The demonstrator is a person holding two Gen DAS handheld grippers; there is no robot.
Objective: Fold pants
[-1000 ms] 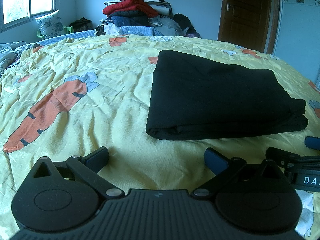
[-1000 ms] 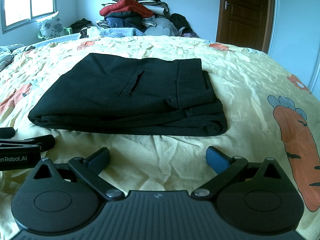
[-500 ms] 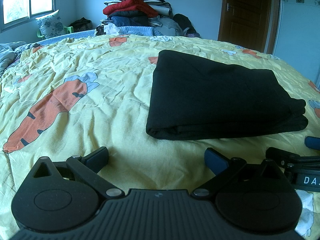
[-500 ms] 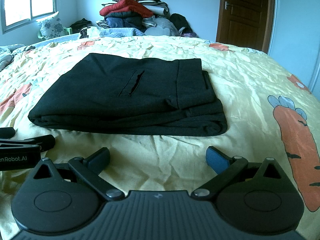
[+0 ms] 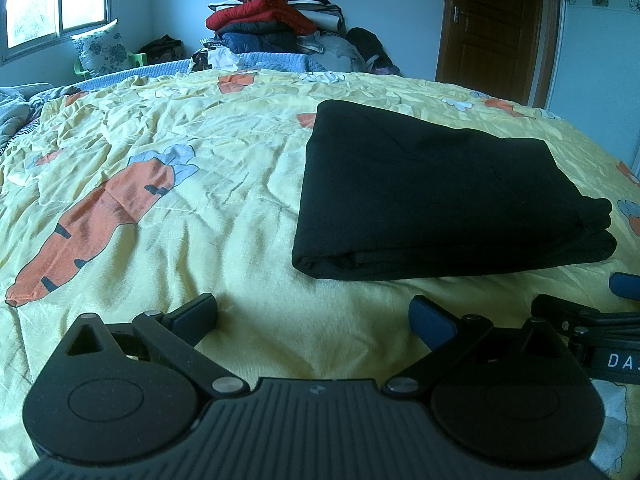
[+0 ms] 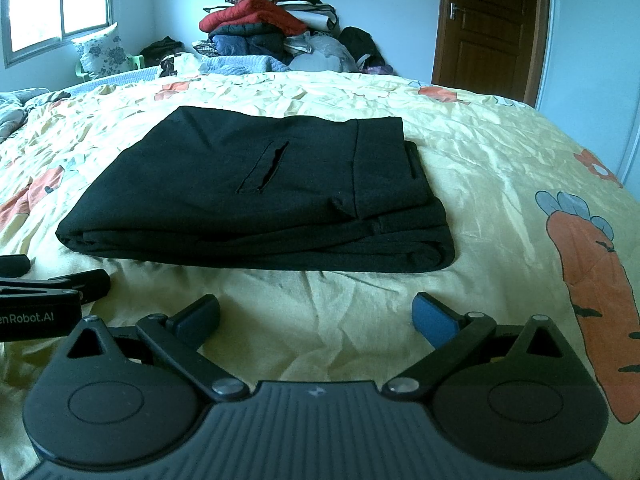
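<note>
Black pants (image 5: 432,196) lie folded into a flat rectangle on the yellow carrot-print bedspread (image 5: 160,184); in the right wrist view the pants (image 6: 256,192) show a pocket slit and the waistband at the right. My left gripper (image 5: 314,318) rests open on the bedspread, short of the pants' near left corner, with nothing between its fingers. My right gripper (image 6: 316,316) is open too, just in front of the pants' near edge and apart from them. Each gripper shows at the edge of the other's view.
A tall pile of clothes and bedding (image 5: 276,32) stands beyond the bed's far edge. A floral pillow (image 5: 102,54) sits at the far left under the window. A brown door (image 5: 494,28) is at the back right.
</note>
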